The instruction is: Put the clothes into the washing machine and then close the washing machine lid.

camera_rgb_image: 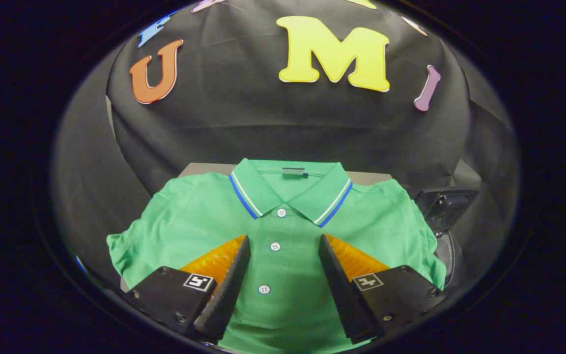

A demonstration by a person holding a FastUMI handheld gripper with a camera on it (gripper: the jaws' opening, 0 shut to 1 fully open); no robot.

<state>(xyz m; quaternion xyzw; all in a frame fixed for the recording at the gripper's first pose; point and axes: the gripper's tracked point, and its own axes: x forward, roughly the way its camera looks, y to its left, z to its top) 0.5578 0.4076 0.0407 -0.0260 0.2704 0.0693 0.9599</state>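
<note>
**Jaws spread above the shirt, nothing taken up yet**

A green polo shirt (283, 231) lies flat and face up on a grey desk (204, 169), collar at the far side, hem toward the near edge. Its button placket runs straight down the middle, with three white buttons showing. The collar is trimmed with blue and white stripes and a small tag sits inside the neck.

The gripper (283, 255) hangs over the shirt's chest with its jaws released and wide apart, one on each side of the placket. Nothing is between them but the cloth below, and whether the tips touch the fabric cannot be told. To the right, just past the shirt's sleeve, stands a dark device (447, 206) with a rounded part below it; it may be the washing machine, but too little of it is clear to say.

The shirt looks light, soft and limp, so it will sag and trail once lifted instead of holding its shape. A pinch on a single flat layer would likely slip. The better hold seems to be the doubled cloth of the placket or the collar, bunching a fold between the jaws. A sleeve or the hem may drag across the desk or catch on the machine's opening.
</note>
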